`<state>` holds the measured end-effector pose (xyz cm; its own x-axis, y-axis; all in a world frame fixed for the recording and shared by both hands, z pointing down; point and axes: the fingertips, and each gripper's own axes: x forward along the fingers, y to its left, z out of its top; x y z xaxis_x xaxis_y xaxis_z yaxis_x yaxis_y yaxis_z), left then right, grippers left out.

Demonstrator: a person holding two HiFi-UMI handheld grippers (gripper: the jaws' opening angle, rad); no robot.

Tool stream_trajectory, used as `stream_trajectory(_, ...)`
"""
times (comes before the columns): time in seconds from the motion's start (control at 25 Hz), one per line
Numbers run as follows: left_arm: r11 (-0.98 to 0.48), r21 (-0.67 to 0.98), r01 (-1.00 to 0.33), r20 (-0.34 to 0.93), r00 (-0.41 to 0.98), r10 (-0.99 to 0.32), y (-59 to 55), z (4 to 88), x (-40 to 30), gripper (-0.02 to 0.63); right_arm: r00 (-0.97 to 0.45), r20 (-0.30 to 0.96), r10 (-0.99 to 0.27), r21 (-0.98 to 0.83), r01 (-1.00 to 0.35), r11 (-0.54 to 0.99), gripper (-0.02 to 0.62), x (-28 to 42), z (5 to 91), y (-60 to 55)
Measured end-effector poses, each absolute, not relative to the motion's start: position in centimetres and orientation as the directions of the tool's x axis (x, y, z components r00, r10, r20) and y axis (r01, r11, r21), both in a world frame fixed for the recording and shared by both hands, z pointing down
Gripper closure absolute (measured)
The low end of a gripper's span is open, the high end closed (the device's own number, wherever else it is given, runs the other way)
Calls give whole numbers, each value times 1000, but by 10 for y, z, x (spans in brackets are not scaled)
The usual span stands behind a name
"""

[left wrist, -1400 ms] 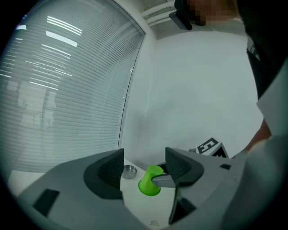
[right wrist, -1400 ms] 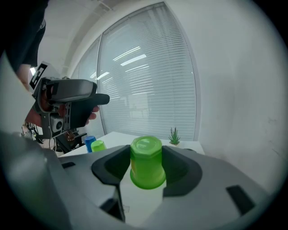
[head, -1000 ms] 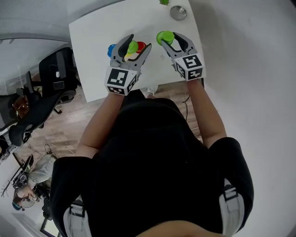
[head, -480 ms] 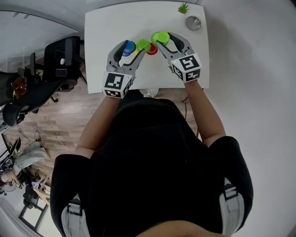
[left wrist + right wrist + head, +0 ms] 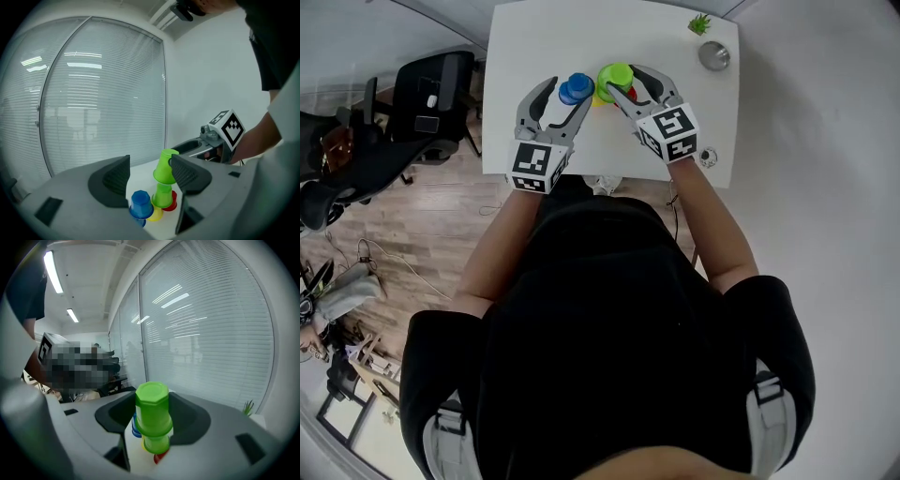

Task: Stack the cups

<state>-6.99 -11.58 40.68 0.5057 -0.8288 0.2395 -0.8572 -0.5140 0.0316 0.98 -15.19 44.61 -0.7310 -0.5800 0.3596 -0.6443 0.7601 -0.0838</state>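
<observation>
On the white table (image 5: 534, 37) stands a tight cluster of upturned cups. My right gripper (image 5: 628, 81) is shut on a green cup (image 5: 616, 75), upside down and held just over a second green cup (image 5: 162, 196) in the cluster. The held green cup (image 5: 152, 408) fills the gap between the right jaws. A red cup (image 5: 173, 202) and a yellow cup (image 5: 155, 215) stand beside it. My left gripper (image 5: 569, 92) is open, its fingers on either side of the blue cup (image 5: 575, 88). That blue cup (image 5: 140, 204) stands close to the left jaw; I cannot tell if they touch.
A round metal object (image 5: 713, 55) and a small green plant (image 5: 699, 23) sit at the table's far right corner. Black office chairs (image 5: 422, 103) stand on the wooden floor left of the table. The table's near edge runs just under both grippers.
My right gripper has carried the green cup leftward from beside the cluster to above it. My left gripper has shifted left off the middle cups to the blue cup.
</observation>
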Motion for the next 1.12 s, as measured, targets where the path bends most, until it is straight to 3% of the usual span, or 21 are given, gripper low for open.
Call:
stream_trajectory(1.0, -446, 72, -892, 275, 448, -851, -108, 430, -117, 324, -730, 452, -513, -70, -602, 795, 367, -39, 491, -159)
stream_trajectory(1.12, -446, 70, -892, 274, 447, -852, -107, 430, -119, 324, -734, 439, -518, -77, -606, 792, 318, -40, 489, -158)
